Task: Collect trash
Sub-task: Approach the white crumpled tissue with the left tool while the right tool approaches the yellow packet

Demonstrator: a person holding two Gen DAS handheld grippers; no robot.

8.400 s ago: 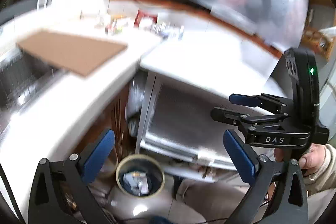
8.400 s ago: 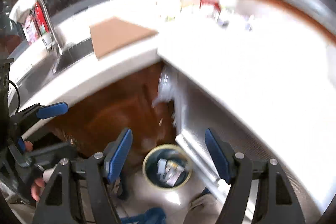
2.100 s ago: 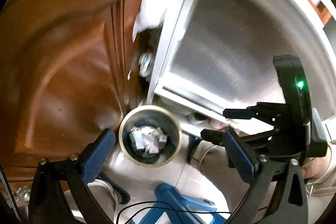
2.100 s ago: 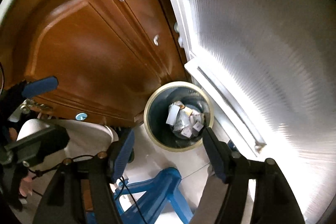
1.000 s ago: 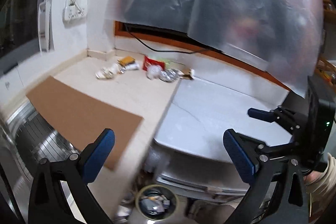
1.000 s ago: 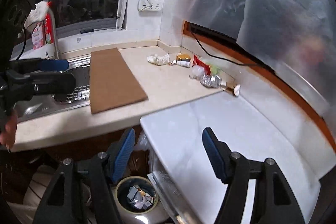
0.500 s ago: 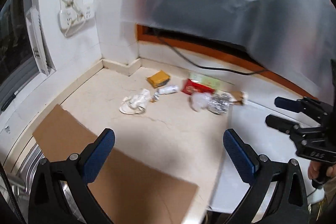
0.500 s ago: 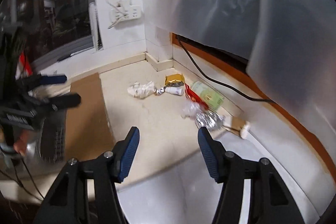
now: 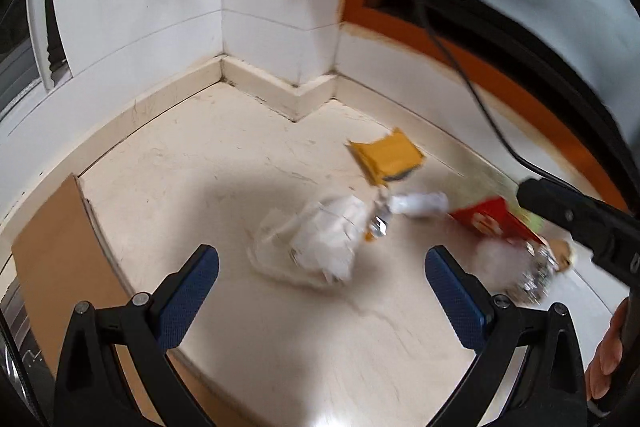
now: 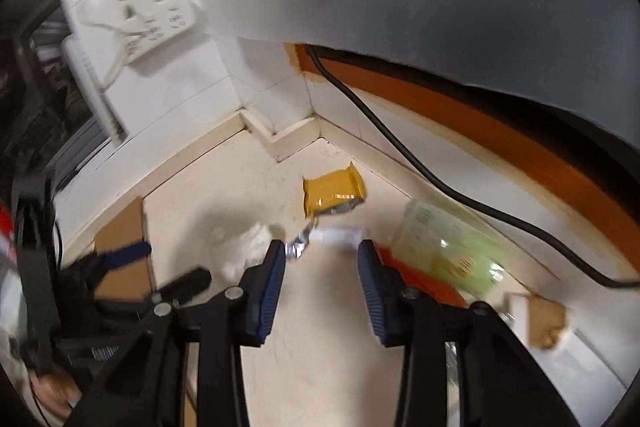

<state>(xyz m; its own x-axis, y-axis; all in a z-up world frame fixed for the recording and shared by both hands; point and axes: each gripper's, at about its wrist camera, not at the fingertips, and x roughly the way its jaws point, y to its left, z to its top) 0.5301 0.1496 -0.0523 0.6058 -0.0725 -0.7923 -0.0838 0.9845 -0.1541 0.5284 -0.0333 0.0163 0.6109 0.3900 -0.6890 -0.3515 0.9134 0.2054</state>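
Left wrist view: the left tongs [image 9: 320, 281] hang wide open and empty over the tabletop [image 9: 224, 187], a crumpled white wrapper [image 9: 320, 243] lying between their tips. The right tongs [image 10: 322, 265], half open and empty, point at a small white scrap [image 10: 338, 237] just ahead, beside a yellow packet [image 10: 334, 193].

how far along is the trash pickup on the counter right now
Nothing is in hand: left gripper and right gripper are both open and empty. Still on the counter: crumpled white tissue, yellow foil wrapper, red packet, pale green plastic cup. No finished step shows here.
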